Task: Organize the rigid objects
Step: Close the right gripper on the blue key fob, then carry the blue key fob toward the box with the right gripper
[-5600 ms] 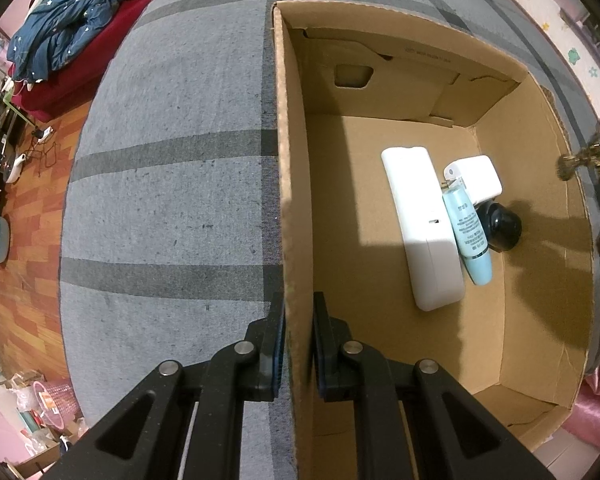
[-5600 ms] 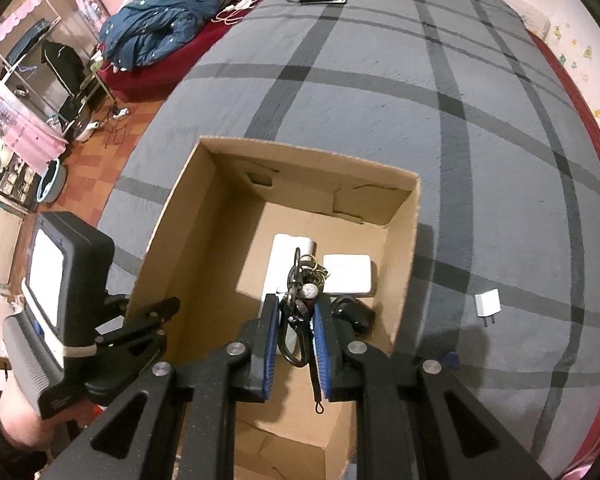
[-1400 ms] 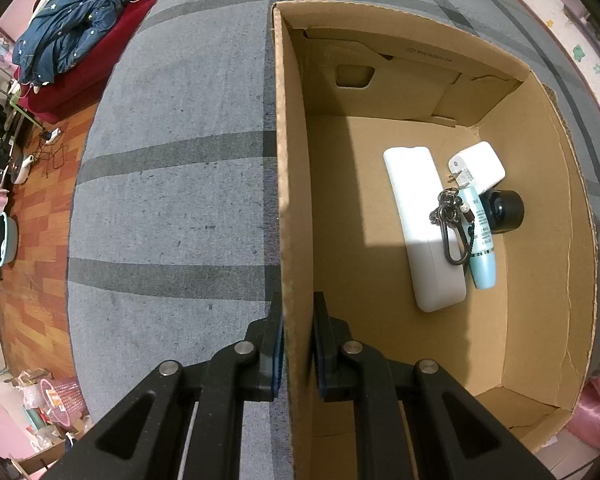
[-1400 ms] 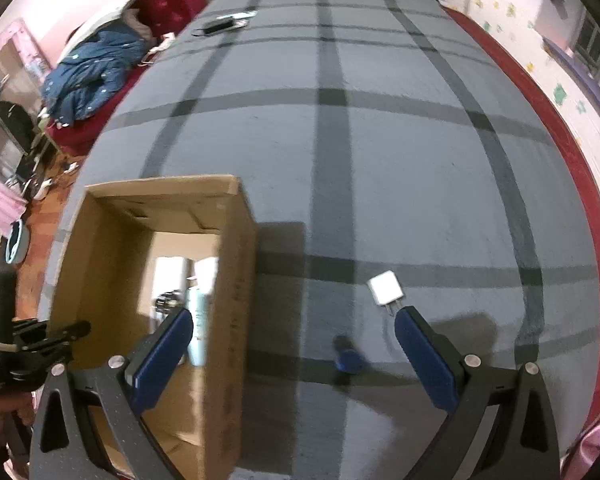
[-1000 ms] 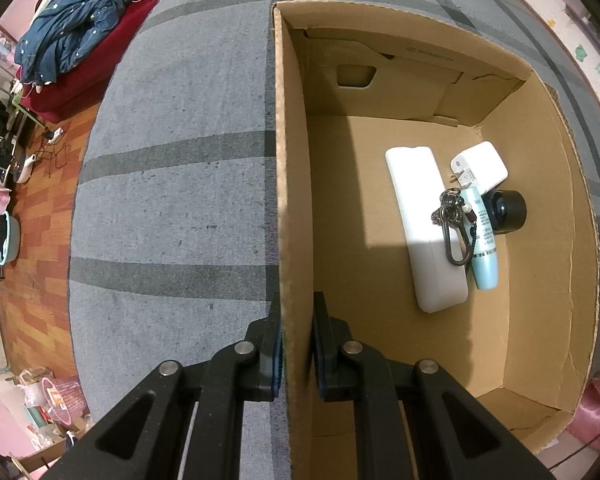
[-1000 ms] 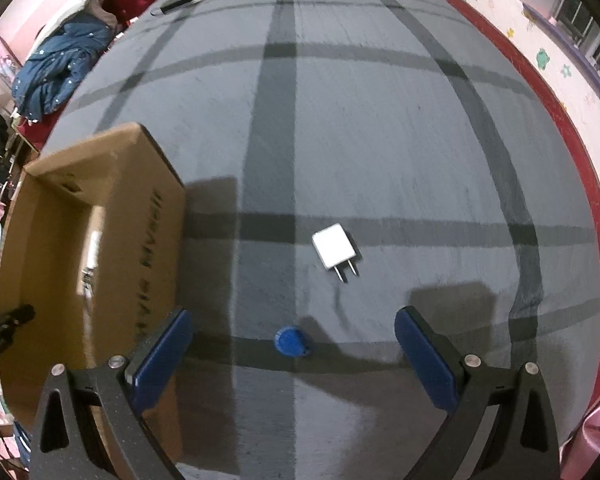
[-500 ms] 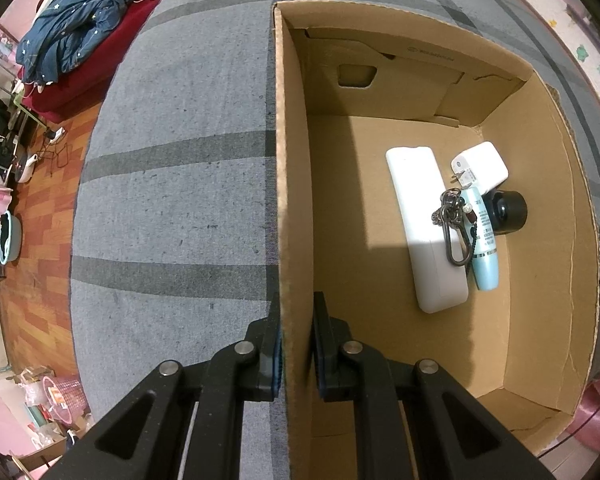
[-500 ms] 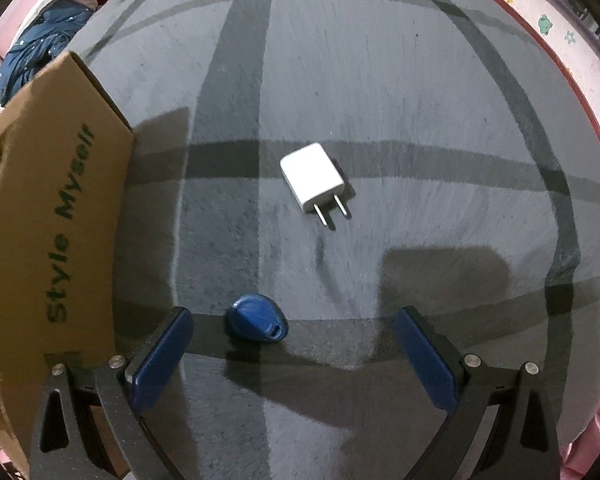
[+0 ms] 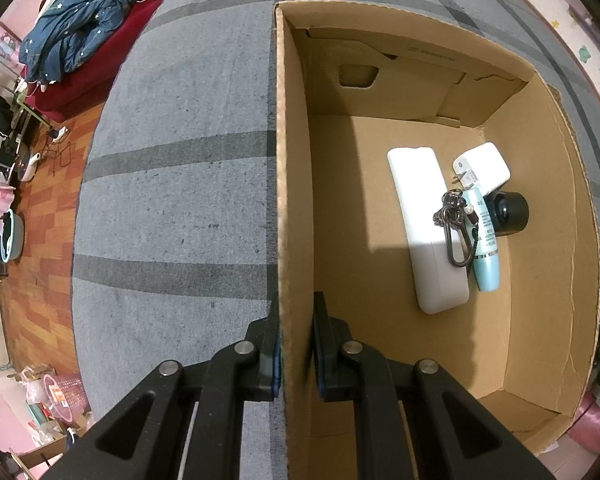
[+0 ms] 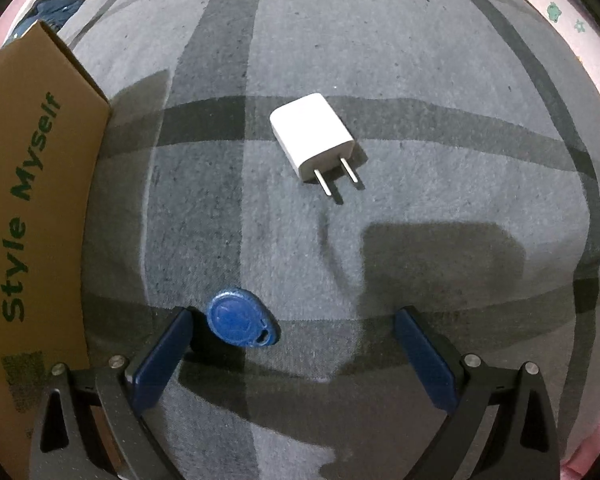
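Observation:
My left gripper [image 9: 296,340] is shut on the left wall of the open cardboard box [image 9: 294,200]. Inside the box lie a long white case [image 9: 428,232], a white charger [image 9: 484,170], a key bunch with a carabiner [image 9: 454,220], a light blue tube [image 9: 485,248] and a black round object [image 9: 510,208]. My right gripper [image 10: 292,320] hangs open, low over the grey striped bedcover. A blue key fob [image 10: 240,324] lies between its fingers, close to the left fingertip [image 10: 176,330]. A white plug adapter [image 10: 312,138] lies further ahead.
The box's outer wall with green lettering [image 10: 24,208] stands just left of the right gripper. The grey striped bedcover [image 9: 180,184] spreads left of the box. A blue jacket [image 9: 76,36] lies on a red seat beyond the bed; wooden floor [image 9: 32,216] is below.
The right gripper has sunk toward the bedcover, so the blue key fob and the white plug adapter look larger and the fob now sits between its fingers. The left gripper has not moved.

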`<action>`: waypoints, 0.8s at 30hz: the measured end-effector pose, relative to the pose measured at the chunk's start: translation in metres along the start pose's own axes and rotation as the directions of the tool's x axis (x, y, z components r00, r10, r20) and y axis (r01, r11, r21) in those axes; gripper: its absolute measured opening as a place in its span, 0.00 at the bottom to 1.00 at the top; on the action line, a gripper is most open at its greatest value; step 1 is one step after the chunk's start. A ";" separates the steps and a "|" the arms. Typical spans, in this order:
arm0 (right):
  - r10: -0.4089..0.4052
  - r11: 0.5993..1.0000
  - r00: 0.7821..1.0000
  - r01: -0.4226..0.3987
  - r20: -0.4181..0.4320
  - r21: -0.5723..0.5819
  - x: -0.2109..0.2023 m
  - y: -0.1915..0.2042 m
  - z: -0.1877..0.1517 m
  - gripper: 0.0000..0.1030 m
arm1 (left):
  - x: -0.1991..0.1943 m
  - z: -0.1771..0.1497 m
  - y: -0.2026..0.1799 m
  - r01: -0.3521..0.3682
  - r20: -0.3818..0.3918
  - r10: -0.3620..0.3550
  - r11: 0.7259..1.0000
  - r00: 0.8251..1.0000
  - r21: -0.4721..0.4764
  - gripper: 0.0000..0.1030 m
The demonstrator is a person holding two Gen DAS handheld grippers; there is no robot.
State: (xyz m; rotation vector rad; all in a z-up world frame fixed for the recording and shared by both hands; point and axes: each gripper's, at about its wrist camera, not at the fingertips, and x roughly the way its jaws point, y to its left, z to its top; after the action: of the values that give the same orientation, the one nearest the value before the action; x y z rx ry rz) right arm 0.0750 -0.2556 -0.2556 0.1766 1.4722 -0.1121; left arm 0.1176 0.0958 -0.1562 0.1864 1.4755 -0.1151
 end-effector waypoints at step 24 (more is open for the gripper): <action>0.031 1.000 0.999 -0.031 -0.012 -0.001 -0.048 0.004 0.016 0.27 | -0.002 -0.002 0.001 -0.002 0.004 0.002 1.000 1.000 0.000 0.12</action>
State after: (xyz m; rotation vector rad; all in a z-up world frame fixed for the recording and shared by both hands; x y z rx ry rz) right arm 0.0869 -0.2559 -0.2063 0.1989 1.4813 -0.0849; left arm 0.1160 0.0966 -0.1546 0.1878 1.4710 -0.1135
